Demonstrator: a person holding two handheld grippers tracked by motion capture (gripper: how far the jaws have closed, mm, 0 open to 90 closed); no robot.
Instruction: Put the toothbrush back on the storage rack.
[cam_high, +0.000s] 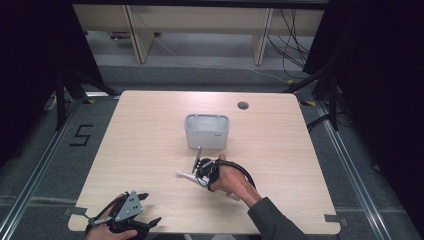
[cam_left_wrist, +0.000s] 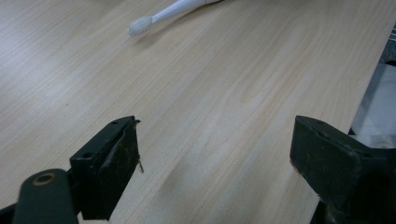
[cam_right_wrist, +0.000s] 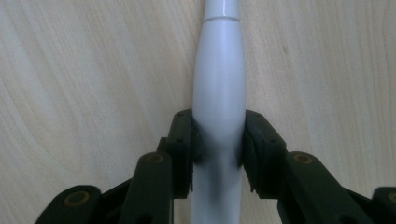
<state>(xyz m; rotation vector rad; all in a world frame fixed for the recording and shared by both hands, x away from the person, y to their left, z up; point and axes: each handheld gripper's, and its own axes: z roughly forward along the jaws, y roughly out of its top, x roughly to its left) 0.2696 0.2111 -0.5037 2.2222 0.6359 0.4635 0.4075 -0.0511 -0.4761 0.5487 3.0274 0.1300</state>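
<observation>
A white toothbrush (cam_high: 186, 174) lies on the wooden table (cam_high: 150, 150) in front of a white holder box (cam_high: 207, 131). In the right gripper view its thick white handle (cam_right_wrist: 219, 93) runs up the middle, and both jaws press against its sides; my right gripper (cam_right_wrist: 218, 140) is shut on it, pointing down at the table. In the high view that gripper (cam_high: 206, 172) sits over the handle, held by a hand. My left gripper (cam_high: 150, 210) rests near the table's front left edge, jaws wide apart with nothing between them (cam_left_wrist: 215, 154). The brush head (cam_left_wrist: 140, 26) shows far ahead of it.
A grey stick-like item (cam_high: 198, 157) lies just in front of the holder box. A round cable hole (cam_high: 243, 105) sits near the far edge. Dark curtains flank the table, and cables and wooden furniture legs stand beyond it.
</observation>
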